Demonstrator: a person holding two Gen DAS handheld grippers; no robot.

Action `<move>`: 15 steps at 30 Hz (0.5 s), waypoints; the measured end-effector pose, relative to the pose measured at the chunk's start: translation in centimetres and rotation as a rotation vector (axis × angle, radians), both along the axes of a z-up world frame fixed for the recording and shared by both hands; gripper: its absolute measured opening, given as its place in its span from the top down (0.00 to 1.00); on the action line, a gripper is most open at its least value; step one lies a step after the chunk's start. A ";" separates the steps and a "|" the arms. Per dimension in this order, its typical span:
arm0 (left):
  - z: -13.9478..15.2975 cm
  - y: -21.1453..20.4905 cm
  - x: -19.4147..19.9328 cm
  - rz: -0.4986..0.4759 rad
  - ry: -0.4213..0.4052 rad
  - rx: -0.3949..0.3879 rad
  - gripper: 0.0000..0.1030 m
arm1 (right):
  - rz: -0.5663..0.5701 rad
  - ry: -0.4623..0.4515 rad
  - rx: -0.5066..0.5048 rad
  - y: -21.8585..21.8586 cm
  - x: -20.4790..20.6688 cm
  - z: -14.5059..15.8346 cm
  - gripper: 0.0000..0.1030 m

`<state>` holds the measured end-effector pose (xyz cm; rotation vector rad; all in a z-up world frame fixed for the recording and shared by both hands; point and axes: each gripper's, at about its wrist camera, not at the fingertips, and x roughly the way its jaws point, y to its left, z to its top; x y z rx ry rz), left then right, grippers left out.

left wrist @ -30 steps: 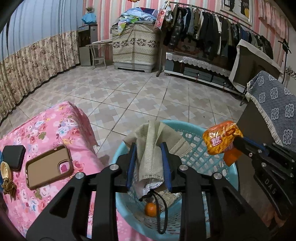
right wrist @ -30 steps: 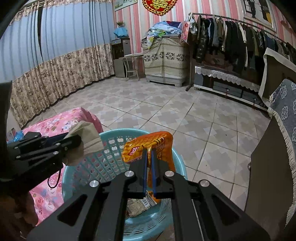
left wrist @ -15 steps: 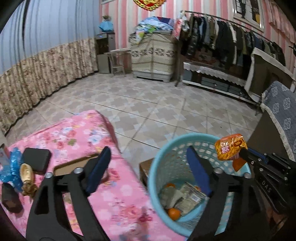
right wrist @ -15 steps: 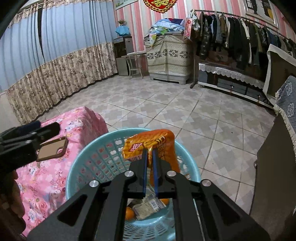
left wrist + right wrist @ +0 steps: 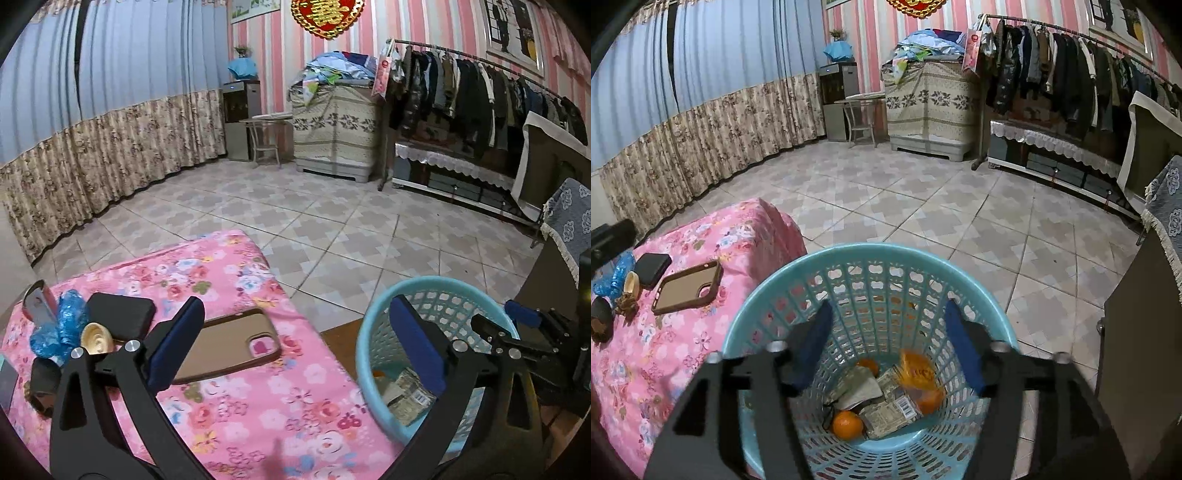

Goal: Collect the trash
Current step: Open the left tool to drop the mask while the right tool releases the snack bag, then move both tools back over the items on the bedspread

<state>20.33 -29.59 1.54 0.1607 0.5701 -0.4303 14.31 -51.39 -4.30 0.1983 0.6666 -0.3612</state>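
Now my right gripper (image 5: 886,343) has just been opening, empty, over the blue basket (image 5: 768,291); the orange wrapper (image 5: 918,371) lies inside at four o'clock among oranges (image 5: 846,424) and paper. My left gripper (image 5: 295,354) gapes empty too.

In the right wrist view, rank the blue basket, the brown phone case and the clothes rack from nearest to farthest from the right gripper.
1. Blue basket: directly under the right gripper, whose jaws have just been opening.
2. Brown phone case: on the pink floral cloth, to the left.
3. Clothes rack: against the far wall, upper right.
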 end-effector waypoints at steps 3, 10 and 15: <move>0.4 1.5 -0.2 0.022 -0.011 -0.005 0.06 | -0.014 -0.012 -0.015 0.1 -0.2 0.3 0.19; 1.1 5.3 -1.1 0.075 -0.027 -0.006 0.05 | -0.038 -0.041 -0.072 1.8 -1.1 1.7 0.10; 1.4 9.5 -1.9 0.120 -0.027 -0.026 0.05 | 0.013 -0.095 -0.111 5.1 -2.3 4.0 0.10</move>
